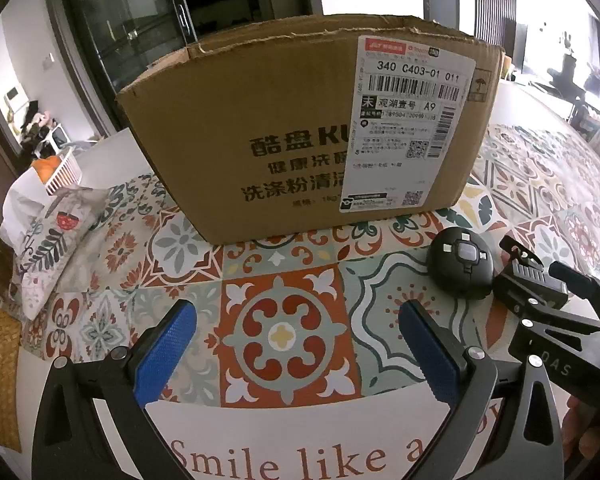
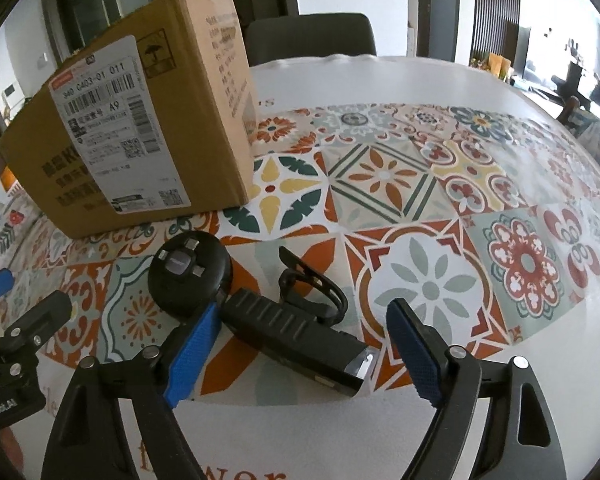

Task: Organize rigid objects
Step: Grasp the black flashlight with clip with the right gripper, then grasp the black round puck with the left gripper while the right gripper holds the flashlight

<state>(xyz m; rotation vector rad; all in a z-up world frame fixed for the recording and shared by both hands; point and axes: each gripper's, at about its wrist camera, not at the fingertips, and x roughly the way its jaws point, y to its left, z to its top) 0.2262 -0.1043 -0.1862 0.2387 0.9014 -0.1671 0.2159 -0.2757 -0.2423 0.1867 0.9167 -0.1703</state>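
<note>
A brown cardboard box (image 1: pixel 300 128) with a shipping label stands on the patterned tablecloth; it also shows in the right wrist view (image 2: pixel 140 128). A round black device (image 1: pixel 462 262) lies to the right of the box front, seen too in the right wrist view (image 2: pixel 190 268). A black flashlight-like bar with a strap (image 2: pixel 296 340) lies between the fingers of my right gripper (image 2: pixel 304 348), which is open around it. My left gripper (image 1: pixel 296 344) is open and empty above the cloth. The bar's end (image 1: pixel 530 280) shows in the left wrist view.
The tablecloth (image 2: pixel 420 200) covers a white table. A dark chair back (image 2: pixel 310 38) stands behind the table. A folded patterned cloth (image 1: pixel 52 236) and a white basket (image 1: pixel 62 170) lie at the left.
</note>
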